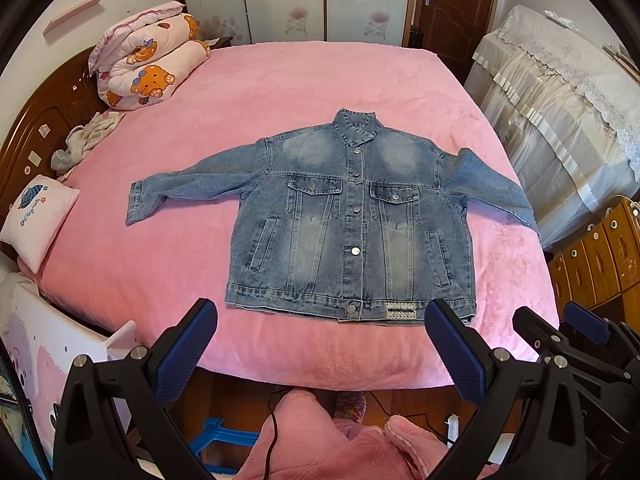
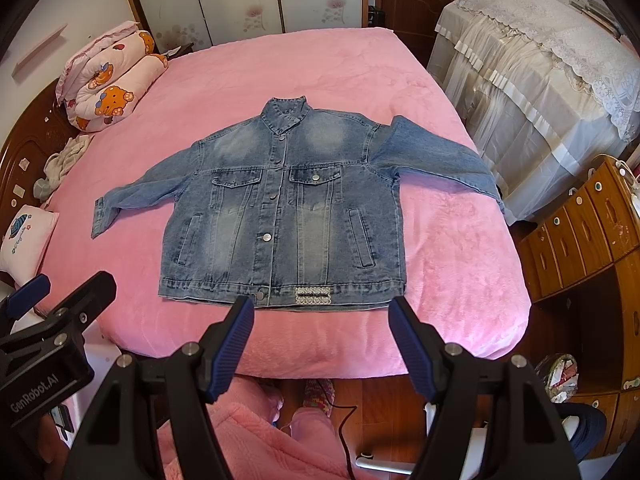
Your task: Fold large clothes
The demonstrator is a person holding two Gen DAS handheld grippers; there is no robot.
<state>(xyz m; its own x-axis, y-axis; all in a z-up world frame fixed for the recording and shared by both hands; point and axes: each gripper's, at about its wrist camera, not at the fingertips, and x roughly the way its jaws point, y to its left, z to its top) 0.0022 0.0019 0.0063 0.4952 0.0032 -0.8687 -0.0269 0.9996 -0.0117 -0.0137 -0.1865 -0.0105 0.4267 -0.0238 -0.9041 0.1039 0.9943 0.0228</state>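
You see the denim jacket (image 2: 280,208) flat on the pink bed (image 2: 440,260), front up, buttoned, sleeves spread. Your right hand-held gripper (image 2: 322,316) hovers over the bed's near edge just short of the hem, jaws apart, empty. Left hand-held gripper (image 2: 64,284) at lower left.

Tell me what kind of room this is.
A bedroom, most likely: a wide bed under a pink cover, a rolled quilt and pillow at its headboard, a jacket spread on it.
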